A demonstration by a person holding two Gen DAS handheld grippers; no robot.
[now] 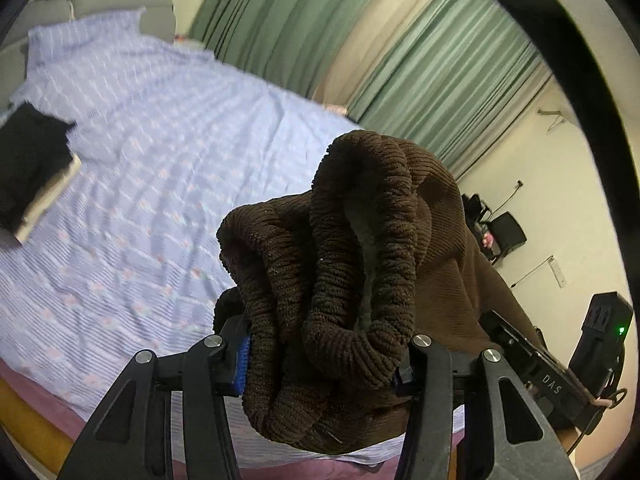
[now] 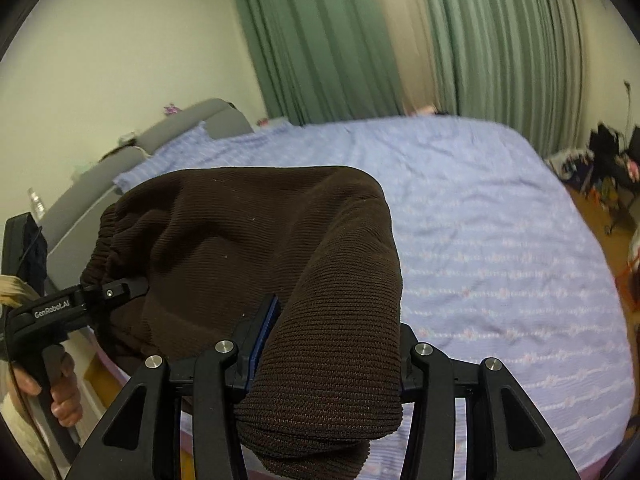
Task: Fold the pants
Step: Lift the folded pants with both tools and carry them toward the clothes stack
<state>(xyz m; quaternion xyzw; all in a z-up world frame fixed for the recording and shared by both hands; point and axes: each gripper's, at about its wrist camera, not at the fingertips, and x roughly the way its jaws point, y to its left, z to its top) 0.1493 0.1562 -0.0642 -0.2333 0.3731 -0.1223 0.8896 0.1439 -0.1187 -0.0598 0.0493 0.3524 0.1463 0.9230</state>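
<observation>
We hold the pants [image 1: 360, 264] above the bed [image 1: 160, 160]: left gripper [image 1: 324, 364] clamps the bunched waistband, right gripper [image 2: 326, 360] pinches a thick fold. Such bulky grips may slip, and the pants could land crumpled and twisted.

**Two wrist cameras, both close on the cloth, both looking across the bed**

My left wrist camera sits just behind its jaws and looks forward and slightly down over the bed [image 1: 152, 168], toward the grey headboard [image 1: 120, 4] at far left and the green curtains [image 1: 280, 20] beyond. The brown pants [image 1: 360, 280] fill the near centre, very close to the lens.

My right wrist camera looks the same way along its jaws, with the headboard at left and the curtains straight ahead. Each view catches the other gripper at its edge: the right gripper [image 1: 560, 376] at near right, the left gripper [image 2: 100, 296] at near left. Both share the bed, curtains and pants.
</observation>
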